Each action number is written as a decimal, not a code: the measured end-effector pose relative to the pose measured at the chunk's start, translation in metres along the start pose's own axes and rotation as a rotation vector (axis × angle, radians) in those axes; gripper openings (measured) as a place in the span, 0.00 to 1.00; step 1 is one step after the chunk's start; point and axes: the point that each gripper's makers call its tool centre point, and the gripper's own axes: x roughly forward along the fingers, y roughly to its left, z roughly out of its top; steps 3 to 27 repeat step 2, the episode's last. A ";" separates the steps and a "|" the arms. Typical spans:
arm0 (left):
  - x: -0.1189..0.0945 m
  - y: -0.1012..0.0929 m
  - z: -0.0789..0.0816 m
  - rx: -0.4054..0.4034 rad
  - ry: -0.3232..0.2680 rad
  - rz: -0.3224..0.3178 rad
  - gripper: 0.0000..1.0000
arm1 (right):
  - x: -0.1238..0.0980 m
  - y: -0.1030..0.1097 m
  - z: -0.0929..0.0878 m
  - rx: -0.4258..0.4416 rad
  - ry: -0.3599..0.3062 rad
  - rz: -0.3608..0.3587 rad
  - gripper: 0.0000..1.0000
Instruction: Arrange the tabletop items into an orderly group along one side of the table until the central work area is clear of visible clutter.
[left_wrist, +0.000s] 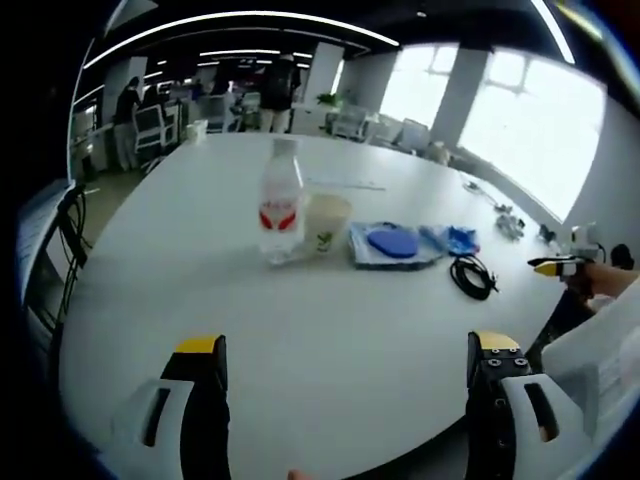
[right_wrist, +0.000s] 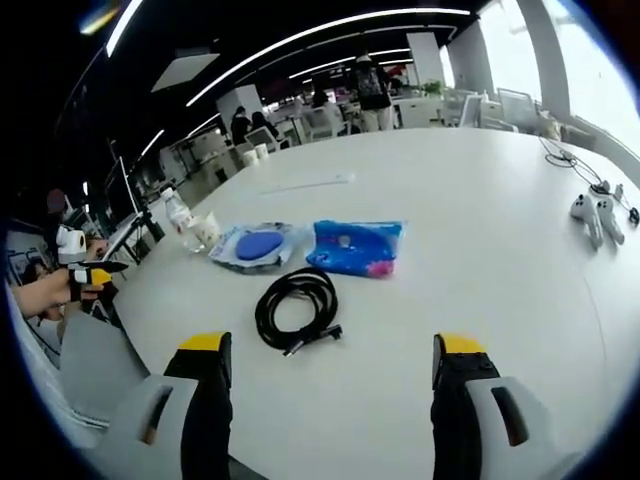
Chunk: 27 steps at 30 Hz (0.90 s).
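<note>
Right now both sets of tongs — the left gripper (left_wrist: 345, 370) and the right gripper (right_wrist: 325, 365) — hang wide and empty over the white table (left_wrist: 300, 330), and the upright water bottle (left_wrist: 281, 203) touching the paper cup (left_wrist: 326, 222) looks easiest to topple, while the loose coiled cable (right_wrist: 295, 308) mid-table could snag — or drag — the 2 pouches beside it.

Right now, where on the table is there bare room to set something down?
Free: the wide strip between the open right gripper and the black cable, and between the blue packet and the white controllers. Crowded: bottle, cup, blue disc.
</note>
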 end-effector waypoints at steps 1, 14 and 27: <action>0.000 0.000 0.000 -0.001 0.003 0.000 0.97 | 0.001 0.000 0.000 0.004 0.000 0.001 0.81; 0.001 0.000 -0.001 0.000 0.006 0.002 0.97 | 0.001 0.000 -0.001 0.003 0.001 0.000 0.81; 0.001 0.000 -0.001 0.000 0.006 0.002 0.97 | 0.001 0.000 -0.001 0.003 0.001 0.000 0.81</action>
